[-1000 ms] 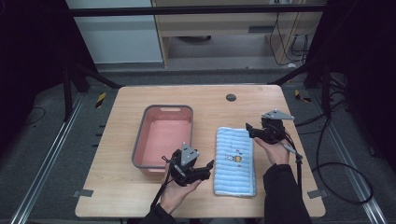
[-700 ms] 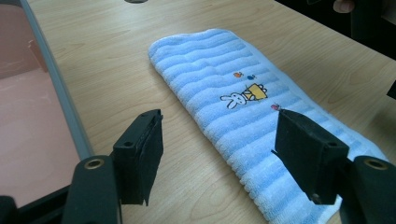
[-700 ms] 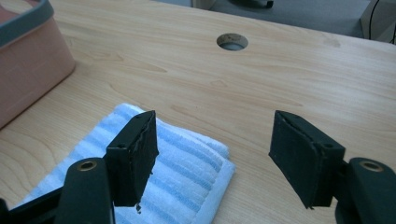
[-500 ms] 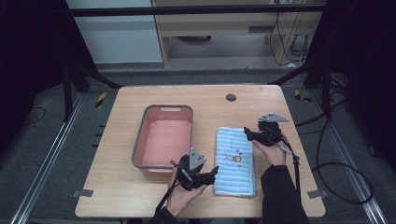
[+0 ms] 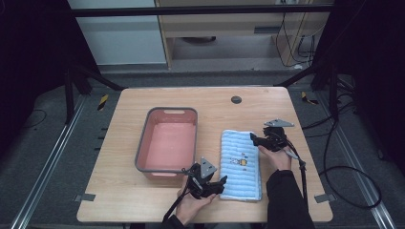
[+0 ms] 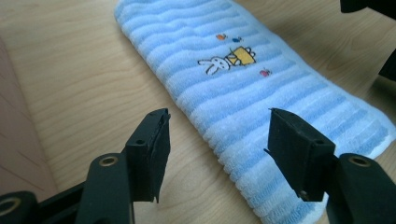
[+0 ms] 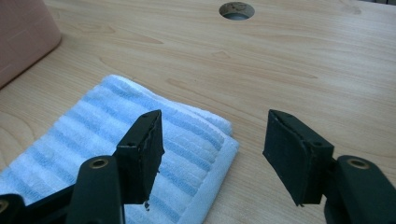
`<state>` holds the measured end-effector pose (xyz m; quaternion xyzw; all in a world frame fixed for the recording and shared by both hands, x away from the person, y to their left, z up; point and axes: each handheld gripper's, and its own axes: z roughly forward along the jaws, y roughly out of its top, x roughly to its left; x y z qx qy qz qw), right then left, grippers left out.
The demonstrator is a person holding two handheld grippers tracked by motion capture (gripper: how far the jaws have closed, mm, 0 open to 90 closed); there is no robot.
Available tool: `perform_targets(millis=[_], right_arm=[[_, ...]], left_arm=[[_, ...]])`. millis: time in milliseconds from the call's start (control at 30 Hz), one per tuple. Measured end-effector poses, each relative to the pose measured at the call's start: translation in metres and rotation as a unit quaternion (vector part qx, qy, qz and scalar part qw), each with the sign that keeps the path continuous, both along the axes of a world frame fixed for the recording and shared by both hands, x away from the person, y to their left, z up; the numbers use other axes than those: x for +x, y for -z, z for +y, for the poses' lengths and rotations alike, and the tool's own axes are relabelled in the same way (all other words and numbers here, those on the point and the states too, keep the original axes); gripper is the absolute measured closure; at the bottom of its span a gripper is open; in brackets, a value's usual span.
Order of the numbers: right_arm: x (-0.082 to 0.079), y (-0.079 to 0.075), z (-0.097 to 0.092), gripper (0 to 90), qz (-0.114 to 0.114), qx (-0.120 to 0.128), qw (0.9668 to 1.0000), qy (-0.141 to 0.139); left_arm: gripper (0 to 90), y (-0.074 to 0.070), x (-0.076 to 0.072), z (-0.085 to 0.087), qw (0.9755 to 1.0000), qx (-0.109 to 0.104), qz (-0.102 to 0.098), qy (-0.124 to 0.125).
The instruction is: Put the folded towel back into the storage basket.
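Note:
A folded light-blue striped towel with a small rabbit picture lies flat on the wooden table, right of the pink tub. My left gripper is open at the towel's near left edge; in the left gripper view its jaws straddle the towel edge with nothing between them. My right gripper is open at the towel's far right corner; in the right gripper view the towel corner lies between and below the wide jaws.
A pink plastic tub with a grey rim stands left of the towel, nothing visible in it. A round cable hole sits near the table's far edge. Cables trail off the table's right side.
My left gripper has slid right along the front of the tub to the towel's near edge. My right gripper has dropped slightly toward the towel's far corner.

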<state>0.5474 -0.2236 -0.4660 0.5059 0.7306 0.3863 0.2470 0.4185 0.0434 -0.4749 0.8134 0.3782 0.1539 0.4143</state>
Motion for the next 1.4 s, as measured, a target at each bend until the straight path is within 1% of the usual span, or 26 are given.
perform_targets(millis=[100,167,233,300,367,400,433,500,567,700,833,900,933,1033,1200,1267,1333,1400], right_arm=[[0.001,0.002,0.001,37.5,0.001,-0.003,1.0000,-0.004],[0.003,0.006,0.002,38.3,0.005,-0.011,0.9999,-0.006],[0.004,0.009,0.002,38.9,0.012,-0.014,0.9998,-0.005],[0.005,0.012,0.002,39.4,0.013,-0.016,0.9998,-0.007],[0.005,0.014,0.002,39.8,0.015,-0.013,0.9998,-0.006],[0.007,0.018,0.000,40.4,0.022,-0.014,0.9996,-0.002],[0.007,0.019,-0.001,40.9,0.023,-0.015,0.9996,-0.001],[0.007,0.021,-0.002,41.0,0.029,-0.007,0.9995,0.000],[0.007,0.023,-0.002,41.2,0.033,-0.008,0.9994,-0.001],[0.008,0.029,-0.003,42.9,0.042,-0.011,0.9991,0.000],[0.008,0.031,-0.002,45.1,0.044,-0.004,0.9990,-0.004],[0.009,0.033,-0.001,46.7,0.048,-0.007,0.9988,-0.007],[0.009,0.034,0.000,47.2,0.049,-0.009,0.9987,-0.007],[0.010,0.036,0.001,49.5,0.052,-0.004,0.9986,-0.007],[0.010,0.037,0.001,55.2,0.058,0.002,0.9983,-0.007],[0.009,0.037,0.003,60.6,0.060,0.004,0.9981,-0.009],[0.008,0.036,0.004,65.3,0.062,0.004,0.9980,-0.009],[0.008,0.036,0.005,70.8,0.066,0.012,0.9977,-0.012]], left_arm=[[41.1,0.003,-0.001,-0.002,1.0000,0.003,0.002,0.000],[42.1,0.008,-0.001,-0.005,1.0000,0.005,0.008,0.001],[42.6,0.011,-0.001,-0.006,0.9999,0.007,0.011,0.002],[43.6,0.013,-0.001,-0.007,0.9998,0.011,0.015,0.002],[44.6,0.015,0.000,-0.008,0.9998,0.011,0.015,0.002],[45.2,0.016,0.000,-0.008,0.9998,0.012,0.018,0.003],[45.9,0.017,0.000,-0.009,0.9998,0.012,0.018,0.003],[46.9,0.019,0.000,-0.010,0.9997,0.015,0.020,0.004],[47.9,0.021,0.000,-0.011,0.9996,0.017,0.024,0.004],[50.8,0.024,0.000,-0.011,0.9995,0.014,0.028,0.004],[54.2,0.026,0.000,-0.013,0.9993,0.016,0.033,0.004],[56.2,0.027,0.000,-0.014,0.9993,0.017,0.034,0.004],[56.2,0.027,0.000,-0.014,0.9992,0.016,0.035,0.003],[58.2,0.028,0.000,-0.015,0.9992,0.012,0.038,0.001],[63.1,0.028,-0.001,-0.016,0.9992,0.011,0.039,0.004],[66.5,0.028,-0.001,-0.016,0.9990,0.005,0.045,0.004],[68.6,0.028,0.000,-0.016,0.9988,0.003,0.048,0.004],[71.0,0.027,0.000,-0.016,0.9985,-0.001,0.055,0.001]])
